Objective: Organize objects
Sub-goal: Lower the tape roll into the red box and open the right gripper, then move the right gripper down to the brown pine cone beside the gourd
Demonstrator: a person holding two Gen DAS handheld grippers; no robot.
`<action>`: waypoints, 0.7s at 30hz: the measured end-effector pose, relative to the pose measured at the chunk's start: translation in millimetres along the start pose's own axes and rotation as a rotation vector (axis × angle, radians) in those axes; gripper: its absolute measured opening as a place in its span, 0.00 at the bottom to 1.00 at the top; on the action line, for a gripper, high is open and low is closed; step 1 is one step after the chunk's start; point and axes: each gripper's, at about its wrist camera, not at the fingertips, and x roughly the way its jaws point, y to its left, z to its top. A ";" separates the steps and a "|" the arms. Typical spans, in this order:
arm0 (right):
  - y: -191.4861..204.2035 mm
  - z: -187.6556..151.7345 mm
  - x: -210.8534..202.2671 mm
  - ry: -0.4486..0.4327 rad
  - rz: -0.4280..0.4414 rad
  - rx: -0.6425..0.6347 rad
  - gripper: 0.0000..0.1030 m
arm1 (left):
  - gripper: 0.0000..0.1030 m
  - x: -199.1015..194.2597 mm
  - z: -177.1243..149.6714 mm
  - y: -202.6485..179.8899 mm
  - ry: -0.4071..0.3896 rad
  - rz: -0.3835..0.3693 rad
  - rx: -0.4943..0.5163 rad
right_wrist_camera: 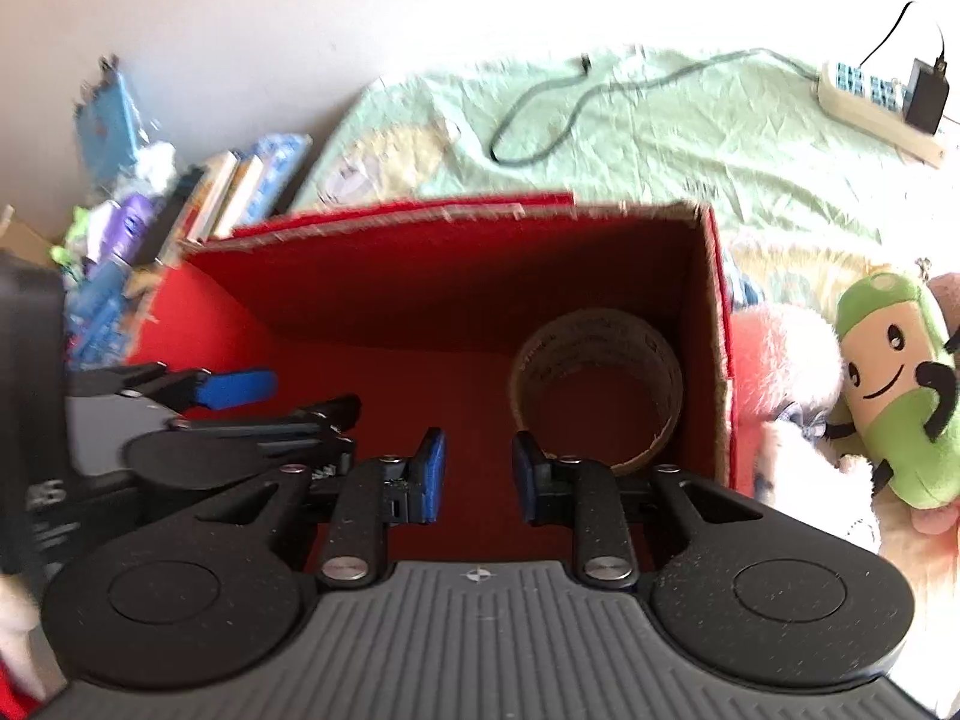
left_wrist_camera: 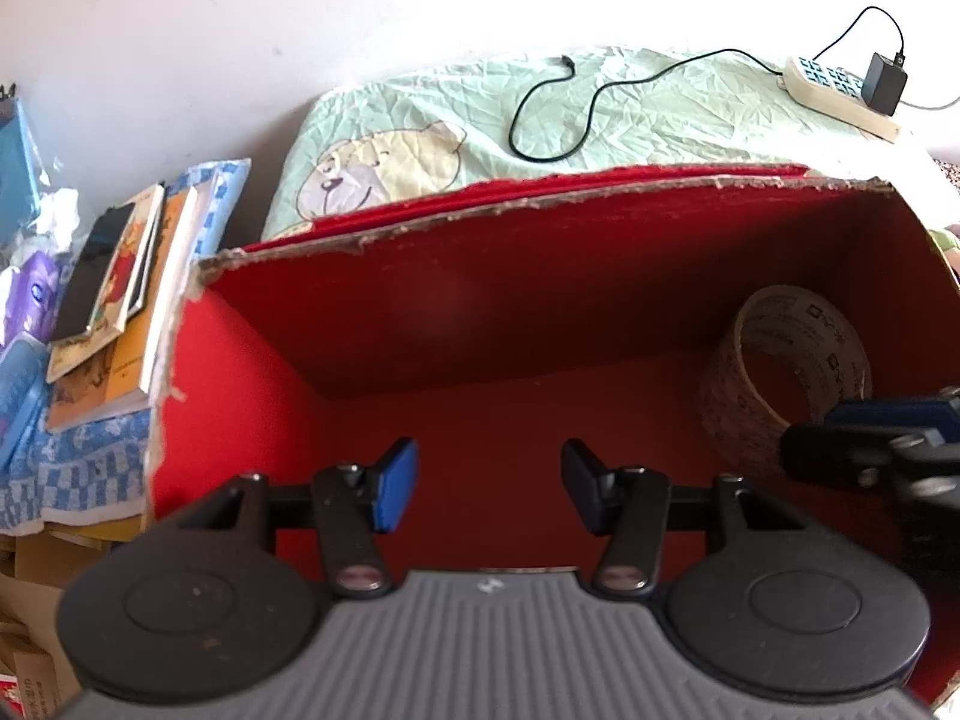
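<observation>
Red cardboard fills both wrist views: an open red box [left_wrist_camera: 540, 312] with torn, ragged rims sits on a bed covered by a crumpled pale green sheet [left_wrist_camera: 660, 114] printed with a cartoon bear. A plain white wall [left_wrist_camera: 210, 30] rises beyond the bed. Far ahead and to the right of both grippers, a white power strip [left_wrist_camera: 840, 96] with a black adapter plugged in lies on the sheet, and a black cable [left_wrist_camera: 558, 114] loops across the fabric. Ahead and to the left of the left gripper [left_wrist_camera: 489, 486], outside the box wall, a stack of books [left_wrist_camera: 120, 300] rests on a blue checked cloth [left_wrist_camera: 78, 462]. The left gripper hangs over the box floor with its jaws wide apart and nothing between them. A roll of clear packing tape [left_wrist_camera: 780, 378] stands on edge in the box's right far corner, ahead and to the right of the left gripper, close to the tip of the right gripper. In the right wrist view, the right gripper [right_wrist_camera: 478, 474] is moderately open and empty, and the tape roll is just ahead and slightly right of its fingers, not touching them. To its right, outside the box, lie a green plush toy [right_wrist_camera: 894, 396] and a fluffy white plush [right_wrist_camera: 798, 360].
</observation>
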 end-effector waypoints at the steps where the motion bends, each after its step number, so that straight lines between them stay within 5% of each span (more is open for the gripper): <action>1: -2.1 -1.7 -5.6 -0.019 0.007 0.007 0.25 | 0.54 -5.0 -1.0 -0.8 -0.012 0.011 -0.002; 21: -39.3 -53.0 -75.3 -0.166 0.202 -0.002 0.29 | 0.67 -98.5 -47.4 -32.4 -0.092 0.088 -0.110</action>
